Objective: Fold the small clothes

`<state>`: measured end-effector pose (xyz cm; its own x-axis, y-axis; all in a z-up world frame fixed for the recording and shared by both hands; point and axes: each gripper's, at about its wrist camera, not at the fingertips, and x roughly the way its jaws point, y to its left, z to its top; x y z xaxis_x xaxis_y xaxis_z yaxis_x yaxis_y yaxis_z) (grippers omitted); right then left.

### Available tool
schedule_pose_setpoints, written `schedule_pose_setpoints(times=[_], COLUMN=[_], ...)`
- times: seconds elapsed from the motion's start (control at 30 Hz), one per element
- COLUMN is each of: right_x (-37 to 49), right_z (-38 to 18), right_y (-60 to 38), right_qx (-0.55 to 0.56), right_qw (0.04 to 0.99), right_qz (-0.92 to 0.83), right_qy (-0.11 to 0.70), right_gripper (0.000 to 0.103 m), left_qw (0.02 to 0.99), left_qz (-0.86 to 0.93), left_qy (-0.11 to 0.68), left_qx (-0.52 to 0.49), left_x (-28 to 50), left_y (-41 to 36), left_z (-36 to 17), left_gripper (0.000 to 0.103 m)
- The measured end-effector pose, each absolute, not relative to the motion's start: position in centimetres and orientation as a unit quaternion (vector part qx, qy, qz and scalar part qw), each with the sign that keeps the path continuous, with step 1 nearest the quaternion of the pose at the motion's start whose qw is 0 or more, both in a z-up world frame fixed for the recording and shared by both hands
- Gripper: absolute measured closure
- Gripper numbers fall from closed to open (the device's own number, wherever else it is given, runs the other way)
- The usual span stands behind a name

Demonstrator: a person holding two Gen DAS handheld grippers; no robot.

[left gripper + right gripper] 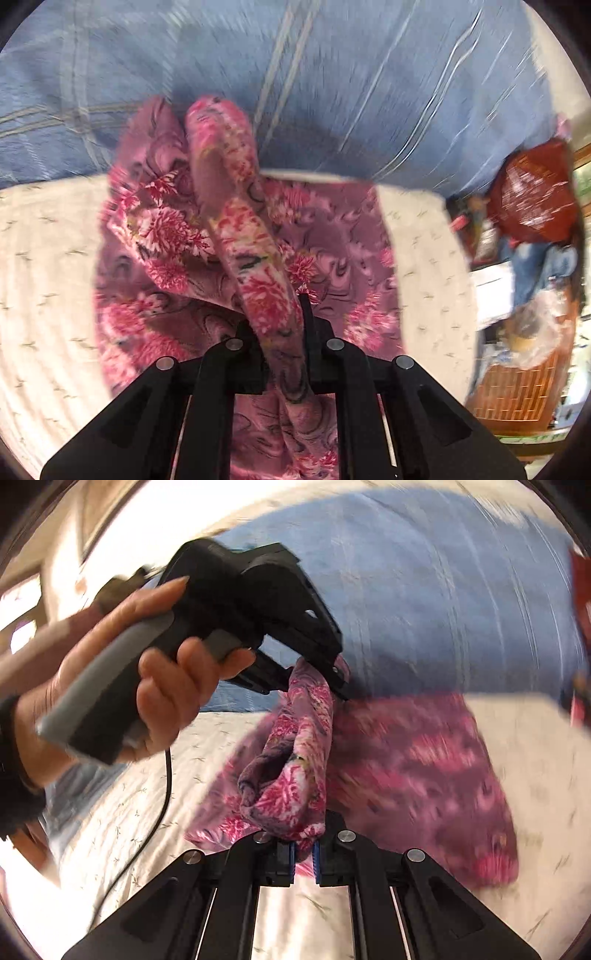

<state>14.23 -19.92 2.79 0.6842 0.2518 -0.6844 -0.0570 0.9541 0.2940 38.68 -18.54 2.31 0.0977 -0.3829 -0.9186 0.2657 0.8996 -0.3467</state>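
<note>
1. We have a pink flowered garment (236, 206) lying mostly on the cream quilt (48, 266), next to a blue striped sheet (369, 74). One band of it is lifted clear and strung between our two grippers.
2. Our left gripper (284, 332) is closed on one end of that band; the cloth runs straight through between its fingers.
3. Our right gripper (303, 853) is clamped on the other end, with cloth bunched at the blue pads (316, 860). In that view the left hand (147, 672) is squeezing its handle.
4. We judge the fabric thin, light and limp: it droops and twists into a rope, so it will not hold a shape by itself.
5. It looks smooth, so a shallow pinch may slip; we would bite well in from the hem.
6. For a flat fold, we would take hold at corners or seams, not the bunched middle.
</note>
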Motion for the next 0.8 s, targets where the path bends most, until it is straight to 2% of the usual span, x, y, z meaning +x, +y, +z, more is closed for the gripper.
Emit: schedule_pose_setpoints(times=[0.07,0.1,0.13,0.17,0.2,0.33,0.4,0.47,0.77,0.8], right_x=[14.4,14.4,14.4,14.4,14.3,13.8,13.3,13.5,15.7,15.7], right_z=[1.1,0.1,-0.7,-1.2,-1.5,-1.3,-0.6,-0.1,-0.7,-0.6], right_y=[-22.0,-23.2,-24.1,-24.7,-25.3,-26.7,-27.1,-27.5,-27.2,-26.8], right_qx=[0.177,0.209,0.236,0.255,0.274,0.305,0.298,0.297,0.313,0.306], right_qw=[0.892,0.881,0.87,0.862,0.855,0.841,0.848,0.856,0.844,0.846], right_qz=[0.087,0.086,0.092,0.095,0.1,0.129,0.134,0.132,0.155,0.161], right_qy=[0.406,0.415,0.423,0.427,0.428,0.428,0.416,0.402,0.406,0.406], right_gripper=[0.095,0.086,0.085,0.083,0.076,0.062,0.046,0.04,0.041,0.045], left_qw=[0.735,0.732,0.732,0.73,0.722,0.714,0.71,0.708,0.704,0.706], left_qz=[-0.206,-0.197,-0.195,-0.199,-0.212,-0.224,-0.227,-0.222,-0.189,-0.182], left_qy=[0.646,0.652,0.653,0.654,0.658,0.664,0.667,0.67,0.674,0.674], left_qx=[-0.026,-0.016,-0.012,-0.009,-0.007,-0.005,-0.007,0.002,0.118,0.119], left_x=[38.7,38.8,38.8,38.8,39.0,39.4,39.5,39.3,37.5,37.6], left_y=[-19.8,-20.3,-20.6,-20.8,-21.1,-21.3,-21.3,-21.8,-25.7,-25.9], left_z=[0.7,0.0,-0.1,0.1,0.5,2.8,3.6,3.6,0.7,0.6], left_gripper=[0.085,0.082,0.079,0.07,0.059,0.053,0.041,0.041,0.041,0.041])
